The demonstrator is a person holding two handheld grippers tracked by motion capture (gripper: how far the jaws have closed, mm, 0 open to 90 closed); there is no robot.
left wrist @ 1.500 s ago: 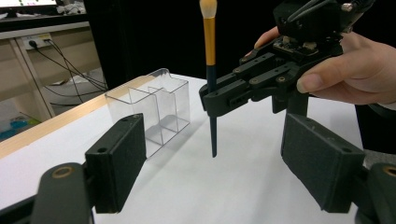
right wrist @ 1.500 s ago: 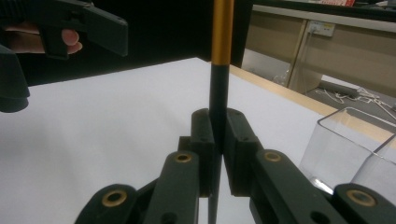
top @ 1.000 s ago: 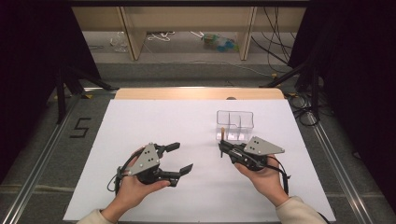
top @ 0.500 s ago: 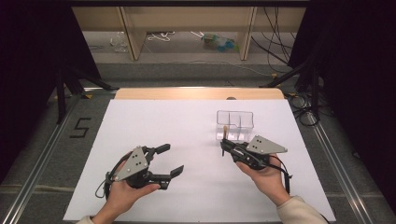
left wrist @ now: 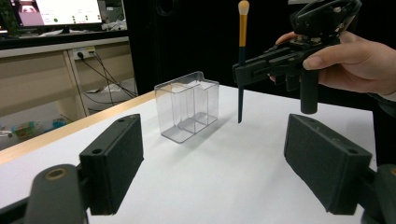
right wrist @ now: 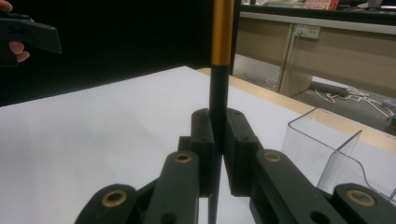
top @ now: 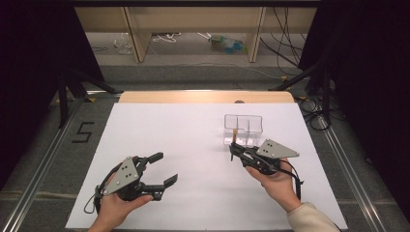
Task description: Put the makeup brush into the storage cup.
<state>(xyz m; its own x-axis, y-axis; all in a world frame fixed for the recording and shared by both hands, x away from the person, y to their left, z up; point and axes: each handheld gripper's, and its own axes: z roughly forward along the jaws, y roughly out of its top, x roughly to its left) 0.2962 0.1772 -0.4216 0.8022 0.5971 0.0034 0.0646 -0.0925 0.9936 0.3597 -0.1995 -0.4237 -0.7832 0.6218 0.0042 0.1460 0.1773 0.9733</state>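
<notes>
My right gripper (top: 233, 152) is shut on the black handle of a makeup brush (top: 234, 137), which stands upright with its gold ferrule and pale bristles on top. In the right gripper view the pads (right wrist: 203, 140) press on the brush (right wrist: 222, 37) from both sides. Just behind the brush stands a clear divided box (top: 243, 129), which looks empty in the left gripper view (left wrist: 187, 112). At the near left of the table my left gripper (top: 164, 168) is open with nothing between its jaws. Its view looks across at the brush (left wrist: 242, 60) and the right gripper (left wrist: 252, 70).
A white sheet (top: 193, 135) covers the table, with a wooden strip (top: 203, 96) along the far edge. Metal rails run along both sides, and a "5" mark (top: 83, 131) is on the floor at left. Shelving and cables lie beyond the table.
My left gripper has moved left and toward the near edge of the table, still open. The right gripper and the brush have stayed in place.
</notes>
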